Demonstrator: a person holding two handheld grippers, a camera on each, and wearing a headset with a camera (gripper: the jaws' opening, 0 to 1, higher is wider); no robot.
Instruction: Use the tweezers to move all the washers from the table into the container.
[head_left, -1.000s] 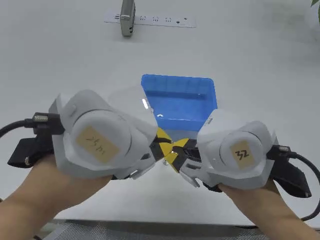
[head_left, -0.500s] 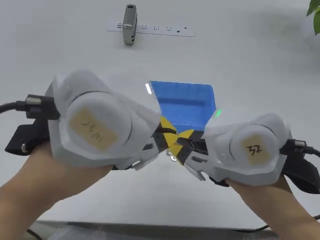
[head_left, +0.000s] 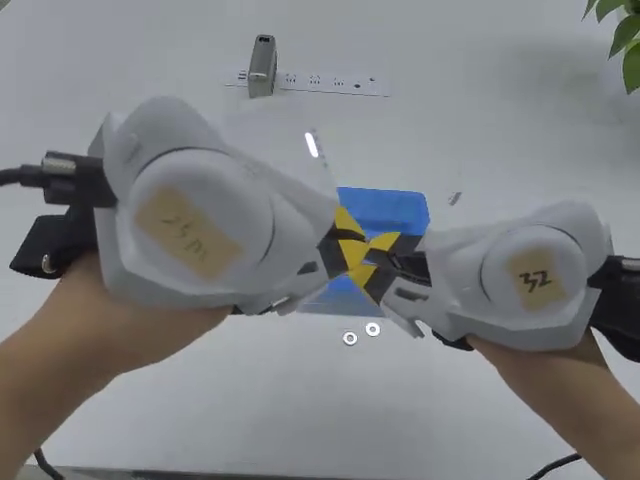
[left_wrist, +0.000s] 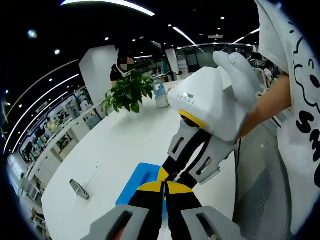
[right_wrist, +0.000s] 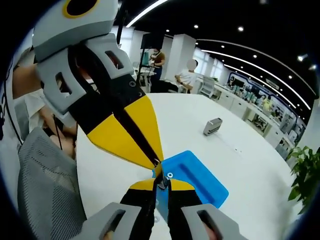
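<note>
Head view: poised tip to tip over the blue container (head_left: 402, 206), left gripper (head_left: 347, 248) and right gripper (head_left: 378, 262) pinched shut, hold on anything unclear, perhaps for a handover, leaving two washers (head_left: 349, 339) on the table (head_left: 300, 405) just in front.

I have lifted my left gripper (head_left: 352, 248) and right gripper (head_left: 375, 262); their tips now meet over the container (head_left: 398, 208), and two washers (head_left: 349, 339) lie uncovered before it.
</note>
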